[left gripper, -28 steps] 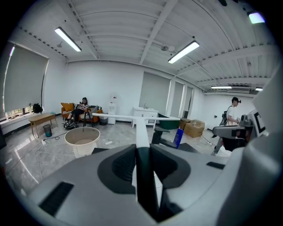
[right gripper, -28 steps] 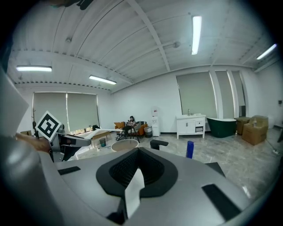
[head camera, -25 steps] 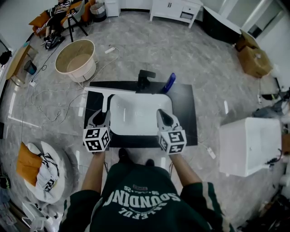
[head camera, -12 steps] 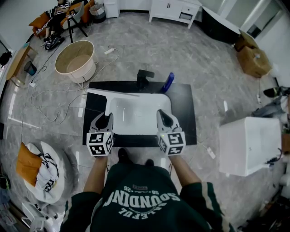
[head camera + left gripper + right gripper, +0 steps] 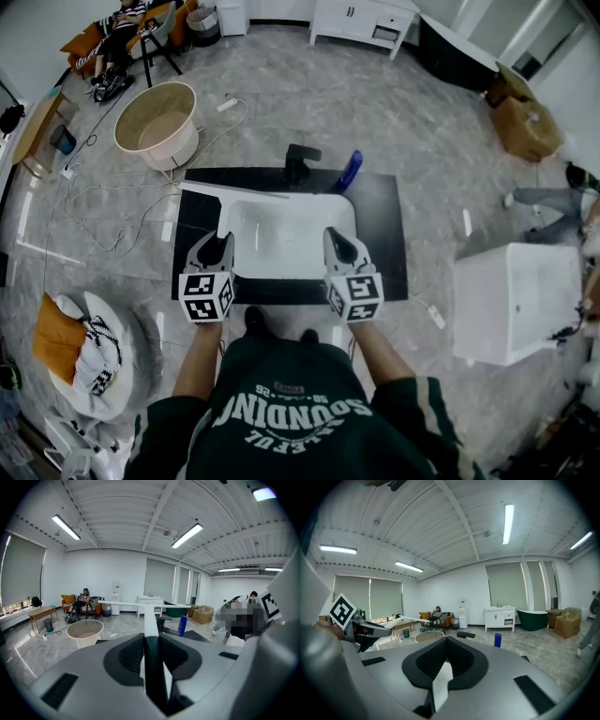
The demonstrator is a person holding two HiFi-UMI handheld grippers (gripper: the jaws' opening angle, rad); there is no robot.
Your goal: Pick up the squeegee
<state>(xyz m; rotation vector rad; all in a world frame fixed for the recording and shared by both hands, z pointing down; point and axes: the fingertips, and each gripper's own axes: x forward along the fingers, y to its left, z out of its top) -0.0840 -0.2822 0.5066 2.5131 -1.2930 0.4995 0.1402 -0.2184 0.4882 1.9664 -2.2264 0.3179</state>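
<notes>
The squeegee (image 5: 225,212) is white, with a long blade crosswise at the far end of its handle. My left gripper (image 5: 218,246) is shut on the handle and holds it over the left rim of the white sink (image 5: 291,262). In the left gripper view the squeegee (image 5: 150,618) runs straight out from between the jaws of the left gripper (image 5: 151,639), its blade level across the room behind. My right gripper (image 5: 337,242) hovers over the sink's right side, shut and holding nothing. In the right gripper view the right gripper (image 5: 445,641) has its pads together.
The sink sits in a black counter (image 5: 380,234). A black faucet (image 5: 300,161) and a blue bottle (image 5: 349,171) stand behind it. A beige tub (image 5: 157,122) and cables lie on the floor at left, a white box (image 5: 514,300) at right.
The left gripper has shifted slightly right with the squeegee, and the blade now sits tilted rather than straight across. The right gripper has not moved.
</notes>
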